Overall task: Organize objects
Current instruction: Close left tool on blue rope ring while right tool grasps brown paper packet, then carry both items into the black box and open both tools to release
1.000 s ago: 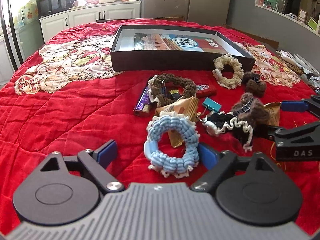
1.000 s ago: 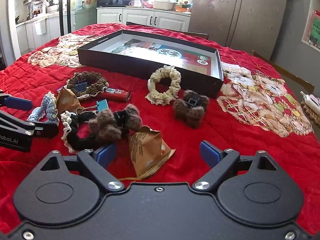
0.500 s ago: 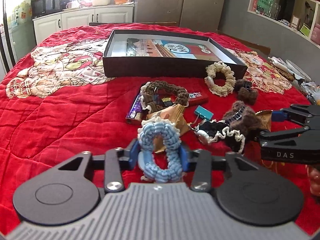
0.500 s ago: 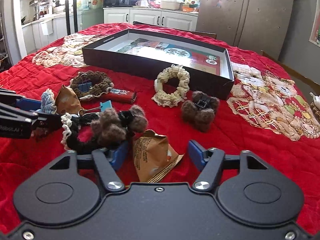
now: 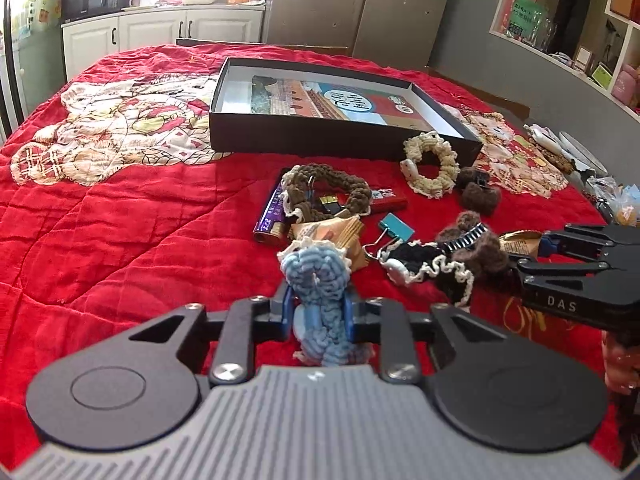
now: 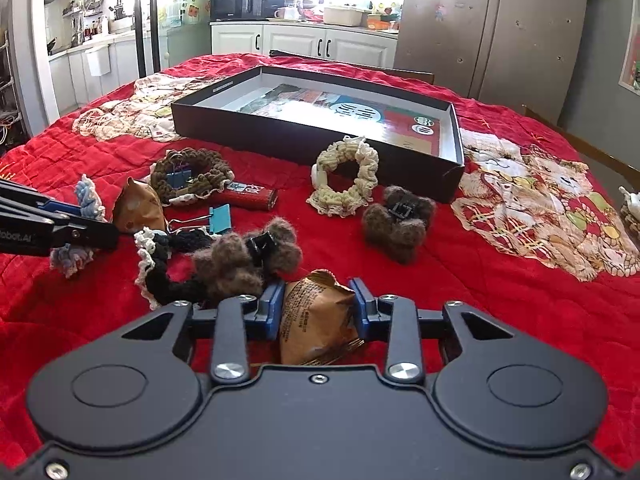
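1. Gripping at the near edge of the clutter: the left gripper [image 5: 317, 315], jaws just closed in, squeezes the blue scrunchie [image 5: 318, 280] flat between its pads; the right gripper [image 6: 318, 309], likewise just closed, pinches the brown packet [image 6: 316, 316]. Both things appear to sit on the red quilt [image 5: 120, 248].
2. Risk, near: the scrunchie is soft and springy, so it may squirm out of the pads on lifting; the packet is crinkly and tapered, so it may slip or crush.
3. Risk, middle: the black scrunchie [image 6: 176, 280] and a furry clip [image 6: 244, 260] lie just beside the right gripper's left pad and could snag and drag along.
4. Risk between tools: the two grippers work near each other and could collide if both swing inward.
5. Room, far: the open box [image 6: 304, 140] stands beyond the clutter with a raised wall to clear; the cream scrunchie [image 6: 346, 178] lies just before its near wall. Bare quilt lies open to the left.
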Demonstrator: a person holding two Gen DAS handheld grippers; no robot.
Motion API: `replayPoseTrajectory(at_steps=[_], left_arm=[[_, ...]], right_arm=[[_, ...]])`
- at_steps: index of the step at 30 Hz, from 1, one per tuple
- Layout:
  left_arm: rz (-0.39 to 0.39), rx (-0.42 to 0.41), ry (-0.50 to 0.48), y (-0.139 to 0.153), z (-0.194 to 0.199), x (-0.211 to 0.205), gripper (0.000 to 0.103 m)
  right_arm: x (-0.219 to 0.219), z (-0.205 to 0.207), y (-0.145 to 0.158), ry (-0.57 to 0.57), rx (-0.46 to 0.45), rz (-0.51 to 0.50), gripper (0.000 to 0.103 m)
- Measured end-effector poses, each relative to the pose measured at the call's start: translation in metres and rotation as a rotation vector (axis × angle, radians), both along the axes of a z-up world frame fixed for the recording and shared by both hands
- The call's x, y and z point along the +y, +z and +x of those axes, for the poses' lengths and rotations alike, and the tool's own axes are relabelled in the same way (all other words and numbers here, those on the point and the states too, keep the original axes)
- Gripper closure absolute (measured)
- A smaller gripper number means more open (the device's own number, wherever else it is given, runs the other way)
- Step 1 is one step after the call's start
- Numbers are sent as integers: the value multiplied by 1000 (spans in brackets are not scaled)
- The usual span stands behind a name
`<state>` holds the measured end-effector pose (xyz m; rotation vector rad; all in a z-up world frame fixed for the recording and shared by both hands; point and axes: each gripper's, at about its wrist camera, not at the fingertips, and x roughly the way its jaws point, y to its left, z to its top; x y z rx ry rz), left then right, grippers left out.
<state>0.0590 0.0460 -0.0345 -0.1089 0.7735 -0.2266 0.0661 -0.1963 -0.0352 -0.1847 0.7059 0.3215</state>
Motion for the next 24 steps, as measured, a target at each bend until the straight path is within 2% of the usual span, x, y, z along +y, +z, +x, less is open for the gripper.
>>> replayPoseTrajectory(at_steps=[9, 14, 19, 24], left_arm=[[-6, -36, -31, 25, 4, -2, 76], [18, -64, -64, 43, 23, -8, 76], [36, -91, -56, 59, 63, -10, 76], [57, -110, -31, 66, 109, -13, 76]], right_arm=[[-11, -7, 21, 12, 14, 26, 70], [-9, 2, 51, 29, -49, 5, 70], [-6, 34, 76, 15, -115, -12, 70], [0, 84, 81, -22, -132, -30, 70]])
